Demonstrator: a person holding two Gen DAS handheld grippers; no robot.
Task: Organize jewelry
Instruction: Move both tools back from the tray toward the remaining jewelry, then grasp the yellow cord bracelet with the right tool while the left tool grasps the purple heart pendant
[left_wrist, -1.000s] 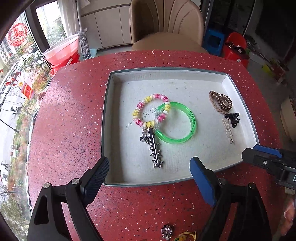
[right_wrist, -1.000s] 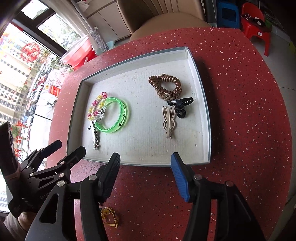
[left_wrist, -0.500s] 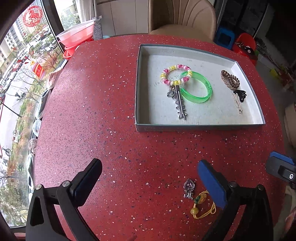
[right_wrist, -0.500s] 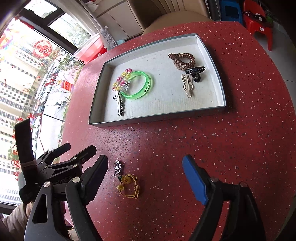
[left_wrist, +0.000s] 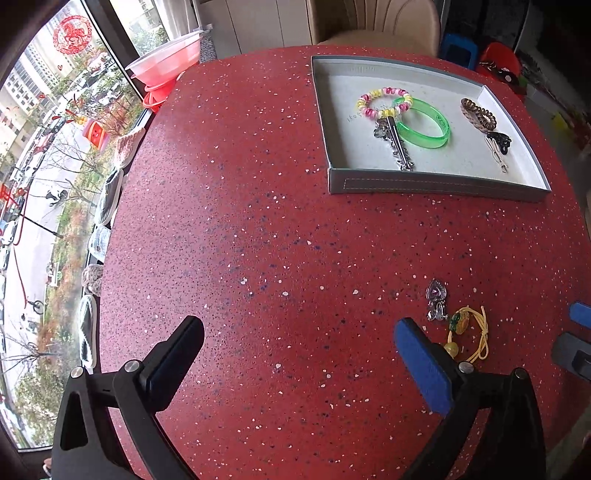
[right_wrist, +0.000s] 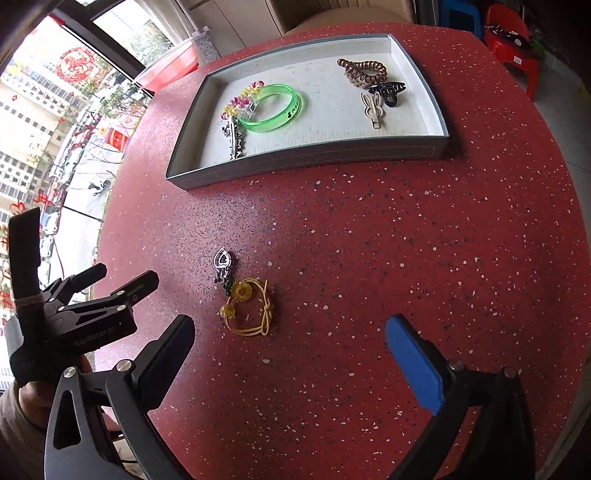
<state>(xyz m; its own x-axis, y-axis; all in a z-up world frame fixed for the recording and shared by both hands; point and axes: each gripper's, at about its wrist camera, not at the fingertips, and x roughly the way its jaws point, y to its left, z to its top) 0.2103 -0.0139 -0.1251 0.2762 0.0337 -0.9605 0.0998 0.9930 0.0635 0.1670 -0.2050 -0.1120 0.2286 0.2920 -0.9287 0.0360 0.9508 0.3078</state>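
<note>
A grey tray (left_wrist: 436, 183) (right_wrist: 306, 158) sits at the far side of the red table. It holds a beaded bracelet (left_wrist: 384, 101), a green bangle (left_wrist: 424, 123) (right_wrist: 271, 107), a silver hairpin (left_wrist: 397, 146), a brown coil tie (right_wrist: 364, 72), a black claw clip (right_wrist: 388, 92) and a beige clip (right_wrist: 373, 107). A silver heart pendant (left_wrist: 436, 295) (right_wrist: 222, 264) and a yellow cord bracelet (left_wrist: 467, 332) (right_wrist: 247, 308) lie on the table near me. My left gripper (left_wrist: 299, 354) is open and empty, left of them. My right gripper (right_wrist: 291, 350) is open and empty, just short of them.
A tan chair (left_wrist: 373, 22) stands behind the table. Pink basins (left_wrist: 162, 62) sit by the window on the left. Red and blue stools (right_wrist: 509, 26) stand at the far right. The table's round edge falls away on the left and right.
Both grippers have pulled back from the tray toward the near side of the table. The pendant and the yellow cord bracelet have come into fuller view. Both stay open.
</note>
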